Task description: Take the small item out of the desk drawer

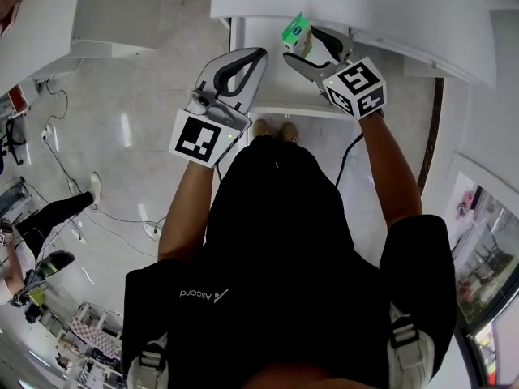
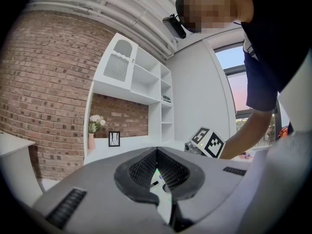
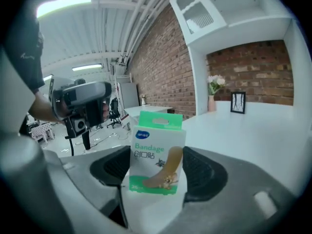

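Observation:
A small white and green bandage box (image 1: 296,32) (image 3: 157,155) stands upright between the jaws of my right gripper (image 1: 302,45) (image 3: 158,173), which is shut on it. The box is held above the open white drawer (image 1: 280,109), just under the edge of the white desk (image 1: 365,6). My left gripper (image 1: 256,55) (image 2: 157,155) hangs over the drawer's left side, a short way left of the box, jaws shut with nothing between them. The left gripper view shows the right gripper's marker cube (image 2: 209,143). The inside of the drawer is mostly hidden.
The person's shoes (image 1: 274,130) stand right at the drawer front. Cables (image 1: 73,177) trail over the pale floor at left, where another person's leg (image 1: 57,213) reaches in. A white shelf unit (image 2: 131,87) with a vase and a small frame stands against a brick wall.

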The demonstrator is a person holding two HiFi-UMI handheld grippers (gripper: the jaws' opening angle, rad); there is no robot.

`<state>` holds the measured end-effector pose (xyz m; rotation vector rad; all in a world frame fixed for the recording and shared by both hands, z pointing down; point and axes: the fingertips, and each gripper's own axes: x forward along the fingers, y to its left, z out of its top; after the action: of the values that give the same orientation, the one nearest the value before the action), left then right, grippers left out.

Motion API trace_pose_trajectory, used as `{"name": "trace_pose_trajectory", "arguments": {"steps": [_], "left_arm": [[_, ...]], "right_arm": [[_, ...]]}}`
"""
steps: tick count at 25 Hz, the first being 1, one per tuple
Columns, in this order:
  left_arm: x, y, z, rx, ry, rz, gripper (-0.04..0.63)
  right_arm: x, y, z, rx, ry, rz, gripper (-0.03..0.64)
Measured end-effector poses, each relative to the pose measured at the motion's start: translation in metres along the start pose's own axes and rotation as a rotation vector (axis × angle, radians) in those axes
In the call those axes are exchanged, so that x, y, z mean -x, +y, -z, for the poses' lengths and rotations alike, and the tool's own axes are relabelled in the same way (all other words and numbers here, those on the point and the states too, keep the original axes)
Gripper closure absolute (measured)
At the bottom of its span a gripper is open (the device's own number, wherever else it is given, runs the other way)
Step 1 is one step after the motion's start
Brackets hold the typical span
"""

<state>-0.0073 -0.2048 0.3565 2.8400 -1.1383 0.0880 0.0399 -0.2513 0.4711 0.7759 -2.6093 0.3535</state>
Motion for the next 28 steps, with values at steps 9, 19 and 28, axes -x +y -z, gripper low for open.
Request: {"name": "trace_pose_trajectory", "arguments": {"steps": [9, 19, 28], "left_arm": [[0.012, -0.009, -0.021, -0.017, -0.026, -0.002, 0.597], [0.027, -0.017, -0.041, -0.044, -0.062, 0.011, 0.597], [0.037, -0.031, -0.064, -0.053, -0.107, 0.031, 0.597]], "right_arm": [[0.036, 0.015, -0.060, 0.006, -0.173, 0.018, 0.284], [0.064, 0.037, -0.109, 0.022, -0.308, 0.042, 0.284], [0.096, 0.065, -0.136, 0.055, -0.390, 0.057, 0.285]]}}
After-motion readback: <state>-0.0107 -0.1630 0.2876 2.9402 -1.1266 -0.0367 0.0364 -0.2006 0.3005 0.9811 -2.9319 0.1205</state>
